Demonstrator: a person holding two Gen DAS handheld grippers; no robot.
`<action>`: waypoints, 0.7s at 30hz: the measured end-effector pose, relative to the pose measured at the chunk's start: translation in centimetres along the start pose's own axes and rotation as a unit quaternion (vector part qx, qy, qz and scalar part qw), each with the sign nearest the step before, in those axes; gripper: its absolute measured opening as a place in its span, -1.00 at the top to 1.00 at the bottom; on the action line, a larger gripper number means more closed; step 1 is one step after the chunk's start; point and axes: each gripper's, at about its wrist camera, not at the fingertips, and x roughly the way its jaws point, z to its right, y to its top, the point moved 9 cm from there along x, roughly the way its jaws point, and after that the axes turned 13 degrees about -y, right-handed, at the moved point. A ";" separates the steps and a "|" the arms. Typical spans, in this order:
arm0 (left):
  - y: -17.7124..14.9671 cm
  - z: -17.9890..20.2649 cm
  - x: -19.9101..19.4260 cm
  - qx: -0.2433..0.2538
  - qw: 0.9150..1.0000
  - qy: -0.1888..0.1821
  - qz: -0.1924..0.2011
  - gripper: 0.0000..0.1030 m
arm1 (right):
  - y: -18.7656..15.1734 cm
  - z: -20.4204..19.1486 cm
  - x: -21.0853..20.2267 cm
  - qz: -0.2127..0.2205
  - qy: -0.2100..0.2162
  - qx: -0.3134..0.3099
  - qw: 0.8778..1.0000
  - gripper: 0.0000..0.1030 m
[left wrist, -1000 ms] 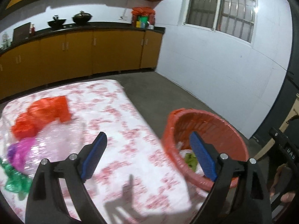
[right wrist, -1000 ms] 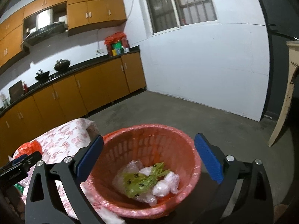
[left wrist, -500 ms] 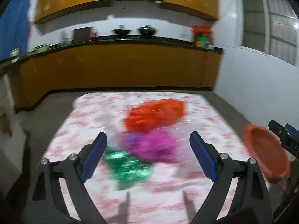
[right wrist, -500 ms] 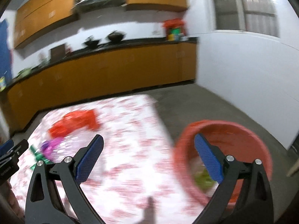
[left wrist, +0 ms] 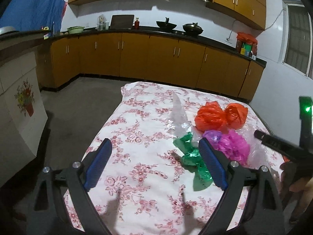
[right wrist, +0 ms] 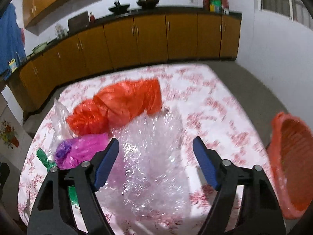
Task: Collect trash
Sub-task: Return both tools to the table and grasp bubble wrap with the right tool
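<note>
Right wrist view: tongs (right wrist: 155, 161), narrowing but released, swung from basket (right wrist: 291, 166) to wrap (right wrist: 154, 156).

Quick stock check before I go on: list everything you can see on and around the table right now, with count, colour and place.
table: one, floral cloth, centre
orange bags: two crumpled, far side of pile
pink bag: one, purple bit beside it
green bag: one, nearest left gripper
clear plastic: one crinkled sheet, under right gripper
basket: one, orange, off the table's right edge
left gripper: open, empty
right gripper: open, jaws just closing, above clear plastic
</note>
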 end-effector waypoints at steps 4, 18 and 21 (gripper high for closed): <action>-0.3 -0.7 0.8 -0.013 1.000 -0.005 -0.008 -0.72 | -1.5 -0.3 0.7 -0.025 0.014 -0.016 0.999 -0.02; -0.8 0.5 2.4 -0.010 0.999 -0.028 -0.020 -0.71 | -2.9 1.6 -2.6 -0.001 0.019 -0.030 0.999 0.68; -0.8 1.1 2.5 -0.006 0.999 -0.034 -0.021 -0.71 | -2.8 3.1 -3.5 0.011 0.009 -0.022 1.000 0.69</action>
